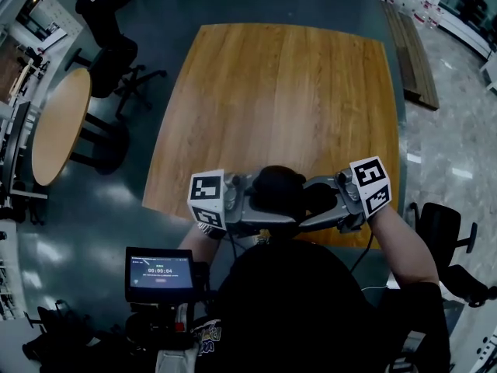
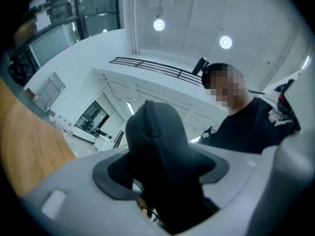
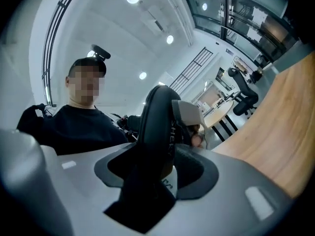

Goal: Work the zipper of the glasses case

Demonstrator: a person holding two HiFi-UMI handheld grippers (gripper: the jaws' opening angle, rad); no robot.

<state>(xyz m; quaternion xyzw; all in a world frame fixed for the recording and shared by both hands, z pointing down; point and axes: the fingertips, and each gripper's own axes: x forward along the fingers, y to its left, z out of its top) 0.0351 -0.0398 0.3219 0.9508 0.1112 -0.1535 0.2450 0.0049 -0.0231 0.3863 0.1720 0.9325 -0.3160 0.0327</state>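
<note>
Right gripper (image 1: 320, 200) jaws were clamped on one end of the black glasses case (image 1: 279, 182). Left gripper (image 1: 258, 207) jaws stood wide about the other end, with a sliver of light beside one pad. Both grippers pointed inward at each other, tips tilted a little upward. Case hung in the air over the middle of the wooden table's (image 1: 272, 84) near edge. Beyond it, wood ran to the far edge. Office chair (image 1: 116, 68) stood off the far left corner, round table (image 1: 58, 127) off the left edge.
</note>
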